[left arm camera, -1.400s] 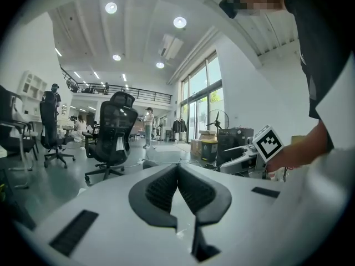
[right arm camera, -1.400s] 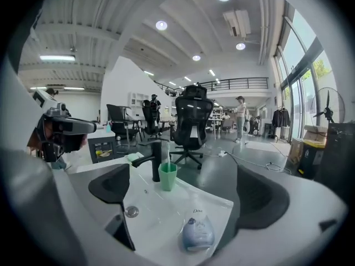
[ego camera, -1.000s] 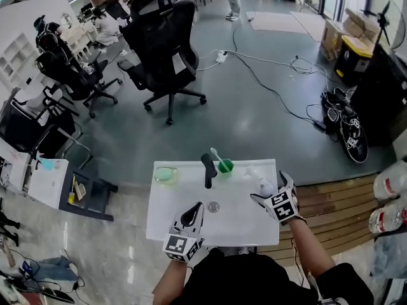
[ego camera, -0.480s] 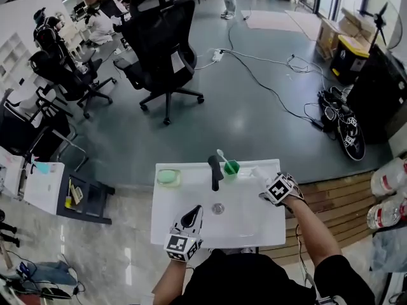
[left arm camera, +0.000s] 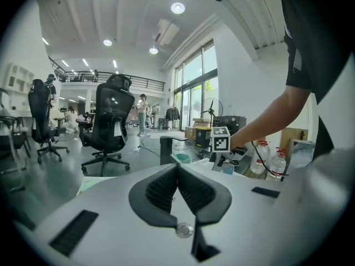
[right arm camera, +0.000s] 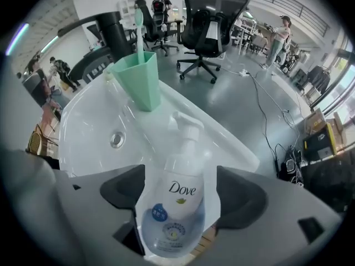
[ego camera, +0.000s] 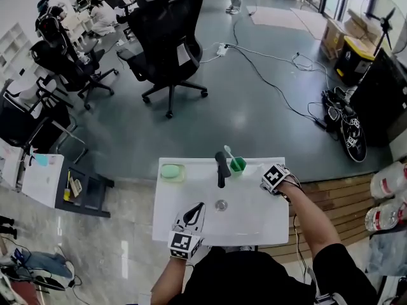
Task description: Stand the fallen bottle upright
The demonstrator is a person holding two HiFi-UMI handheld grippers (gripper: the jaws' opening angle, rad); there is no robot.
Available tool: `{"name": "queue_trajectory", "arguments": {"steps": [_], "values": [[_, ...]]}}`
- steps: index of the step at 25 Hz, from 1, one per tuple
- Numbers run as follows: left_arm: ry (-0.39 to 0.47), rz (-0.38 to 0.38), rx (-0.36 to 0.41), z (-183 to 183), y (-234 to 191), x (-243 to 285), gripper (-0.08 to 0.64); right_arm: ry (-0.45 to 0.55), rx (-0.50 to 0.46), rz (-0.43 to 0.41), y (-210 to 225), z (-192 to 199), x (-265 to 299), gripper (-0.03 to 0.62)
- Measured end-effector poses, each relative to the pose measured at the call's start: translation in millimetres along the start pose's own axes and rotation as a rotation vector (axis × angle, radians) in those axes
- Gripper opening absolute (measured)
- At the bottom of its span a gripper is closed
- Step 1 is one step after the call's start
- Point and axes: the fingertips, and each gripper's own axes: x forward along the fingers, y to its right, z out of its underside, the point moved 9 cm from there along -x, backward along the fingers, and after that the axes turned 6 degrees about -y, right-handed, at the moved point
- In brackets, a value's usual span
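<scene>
The step in hand is the grasp. The bottle [right arm camera: 175, 218] lies on its side at the far right corner of the white sink surface [ego camera: 166, 224], with its pump pointing away toward the green cup [right arm camera: 138, 82] and the black tap [right arm camera: 113, 32]. The right claw [right arm camera: 180, 192] points steeply down over it, and its jaws are closing with the bottle's body between them. The left pad looks to be at the bottle's side. A gap shows at the right pad, so the bottle does not look gripped yet.

The left claw [left arm camera: 177, 188] has its jaws together and empty. It hangs over the near edge of the surface, well apart from the bottle.

The next move, as I judge it, is to finish closing until both pads bear on the body. The bottle can then be tipped up so that its base comes down flat and the pump points up. The body is rounded, smooth and wider than the neck, so it could slip or roll if the grip is not square. The cup stands near on the left, and the turn should keep the pump clear of it. There is little ledge at that corner, so the base should land well in from the right edge.
</scene>
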Motion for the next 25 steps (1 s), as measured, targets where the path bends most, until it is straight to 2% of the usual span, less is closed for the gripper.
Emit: {"name": "queue_trajectory", "arguments": {"steps": [1, 3, 6, 11, 18, 23, 25], "values": [[-0.002, -0.009, -0.013, 2.2, -3.3, -1.1, 0.017, -0.01, -0.008, 0.007, 0.0, -1.6, 2.5, 0.408], [-0.005, -0.024, -0.031, 5.8, -9.2, -4.2, 0.017, -0.018, -0.019, 0.022, 0.7, -4.2, 5.7, 0.333], [-0.015, -0.04, -0.033, 11.5, -16.0, -9.1, 0.017, -0.025, -0.016, 0.026, 2.2, -6.8, 8.7, 0.279], [-0.022, -0.066, -0.053, 18.3, -24.1, -12.9, 0.017, -0.04, -0.031, 0.022, 3.2, -10.4, 8.9, 0.268], [-0.012, -0.053, -0.046, 15.4, -17.5, -9.4, 0.017, -0.003, -0.01, 0.035, 2.1, -7.1, 4.9, 0.262], [-0.015, -0.056, -0.044, 14.6, -18.0, -11.9, 0.017, 0.047, 0.006, 0.089, -1.2, 6.2, -15.7, 0.259], [-0.018, -0.058, -0.044, 14.8, -19.3, -12.8, 0.017, 0.113, 0.007, 0.094, -3.8, 9.6, -23.0, 0.258]]}}
